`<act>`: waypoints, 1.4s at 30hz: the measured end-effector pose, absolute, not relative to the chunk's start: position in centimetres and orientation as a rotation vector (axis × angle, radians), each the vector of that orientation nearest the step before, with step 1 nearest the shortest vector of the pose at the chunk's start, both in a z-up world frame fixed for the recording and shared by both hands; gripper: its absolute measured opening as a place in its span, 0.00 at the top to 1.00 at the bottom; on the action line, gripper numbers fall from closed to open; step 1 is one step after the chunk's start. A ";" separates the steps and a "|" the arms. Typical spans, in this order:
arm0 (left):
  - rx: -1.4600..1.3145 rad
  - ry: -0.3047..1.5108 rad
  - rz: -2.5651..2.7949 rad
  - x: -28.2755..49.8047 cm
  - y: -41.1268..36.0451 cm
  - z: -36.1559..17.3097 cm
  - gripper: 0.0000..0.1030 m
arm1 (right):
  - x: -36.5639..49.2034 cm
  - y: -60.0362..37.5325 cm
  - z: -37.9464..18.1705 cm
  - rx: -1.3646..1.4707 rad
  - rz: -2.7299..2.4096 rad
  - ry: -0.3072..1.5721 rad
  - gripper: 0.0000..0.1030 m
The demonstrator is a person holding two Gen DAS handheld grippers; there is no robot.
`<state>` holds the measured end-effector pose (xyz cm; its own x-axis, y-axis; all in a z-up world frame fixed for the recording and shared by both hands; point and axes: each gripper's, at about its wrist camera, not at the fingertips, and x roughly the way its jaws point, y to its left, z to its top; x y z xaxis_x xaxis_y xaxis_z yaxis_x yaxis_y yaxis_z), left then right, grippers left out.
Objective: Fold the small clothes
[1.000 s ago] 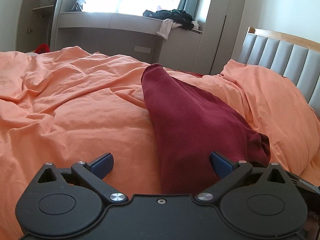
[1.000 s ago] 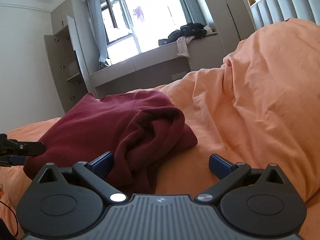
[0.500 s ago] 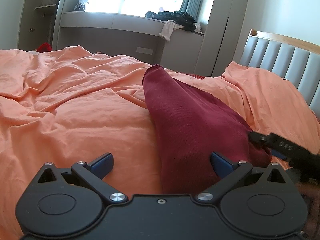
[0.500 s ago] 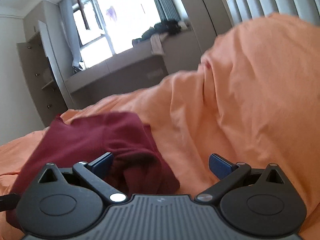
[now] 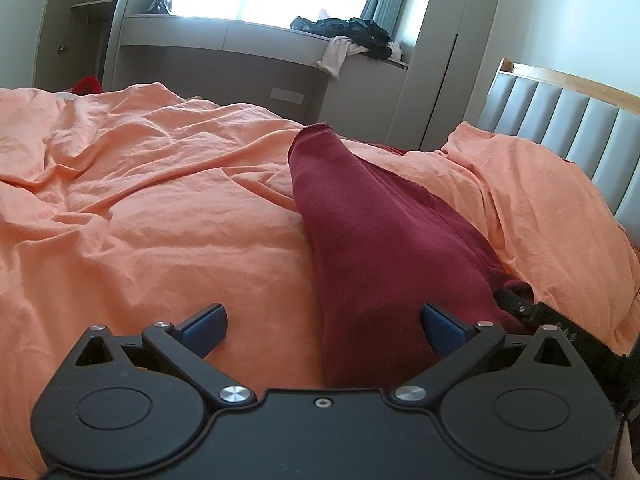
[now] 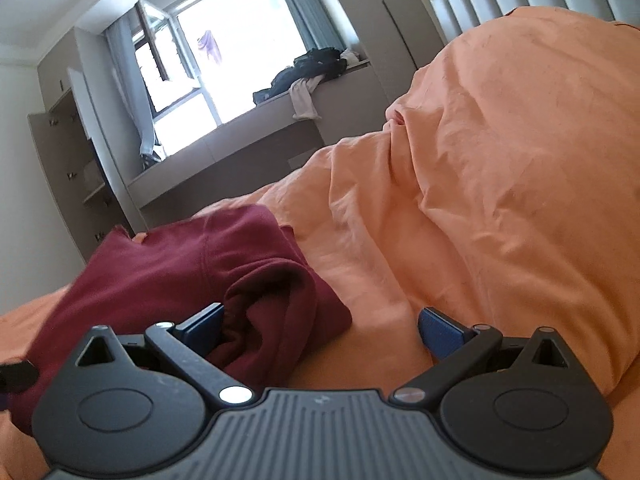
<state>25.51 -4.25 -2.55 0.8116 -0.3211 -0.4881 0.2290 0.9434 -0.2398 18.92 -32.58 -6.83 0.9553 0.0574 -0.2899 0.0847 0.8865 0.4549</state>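
A dark red garment (image 5: pixel 376 248) lies as a long folded strip on the orange bedspread (image 5: pixel 160 216), running away from me. My left gripper (image 5: pixel 323 330) is open, its blue fingers low over the strip's near end, with the cloth between them. In the right wrist view the same garment (image 6: pixel 192 264) shows its bunched end with a folded-over sleeve or cuff. My right gripper (image 6: pixel 320 330) is open there, its left fingertip (image 6: pixel 204 326) against the bunched edge. The right gripper's black arm (image 5: pixel 532 316) shows at the strip's right side.
An orange-covered pillow (image 6: pixel 520 168) rises on the right against the grey padded headboard (image 5: pixel 568 128). A window ledge (image 5: pixel 248 36) with a heap of dark clothes (image 5: pixel 348 32) stands beyond the bed. Wardrobe shelves (image 6: pixel 76 168) stand at the left.
The right gripper swung toward the garment's bunched end and now sits low beside it, closer to the left gripper. The left gripper stayed nearly still. Both remain open.
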 end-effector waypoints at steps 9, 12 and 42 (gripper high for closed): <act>-0.184 0.553 -0.294 25.5 -4.2 -2.6 0.00 | 20.3 -33.8 -4.5 0.501 -0.094 0.241 0.00; -0.186 0.554 -0.294 25.5 -4.2 -2.7 0.00 | 20.8 -33.6 -6.0 0.523 -0.090 0.302 0.00; -0.213 0.560 -0.288 25.7 -3.9 -2.9 0.00 | 16.0 -25.8 -5.1 0.044 -0.028 0.037 0.87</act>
<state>25.70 -3.94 -2.91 0.8090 -0.3248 -0.4899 0.2096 0.9381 -0.2758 15.96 -25.75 -5.08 0.9989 -0.0275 -0.0378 0.0291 0.9986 0.0435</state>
